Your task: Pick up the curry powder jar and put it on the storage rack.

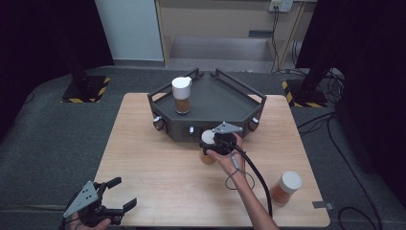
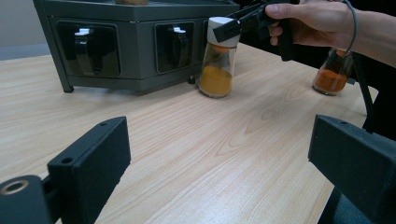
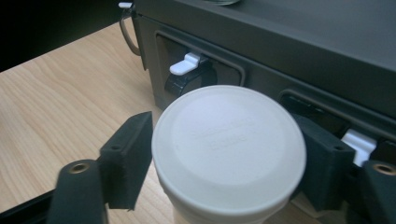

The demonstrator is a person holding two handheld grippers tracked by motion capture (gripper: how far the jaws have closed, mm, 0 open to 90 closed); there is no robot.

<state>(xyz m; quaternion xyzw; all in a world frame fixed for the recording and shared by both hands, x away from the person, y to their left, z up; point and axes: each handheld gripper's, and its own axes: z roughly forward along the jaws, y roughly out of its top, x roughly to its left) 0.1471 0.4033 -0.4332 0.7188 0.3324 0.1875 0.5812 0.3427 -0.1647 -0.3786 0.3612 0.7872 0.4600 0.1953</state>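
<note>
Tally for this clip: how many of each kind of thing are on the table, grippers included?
Spice jars with white lids: 3, one on the tray, one in the right gripper's jaws, one at the table's right front
Dark tray: 1
Grippers: 2, left gripper, right gripper
Total: 6

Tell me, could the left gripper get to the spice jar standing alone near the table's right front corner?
Probably not easily: the left gripper sits open at the opposite front corner, and the forearm lies across the way to that spice jar.
</note>
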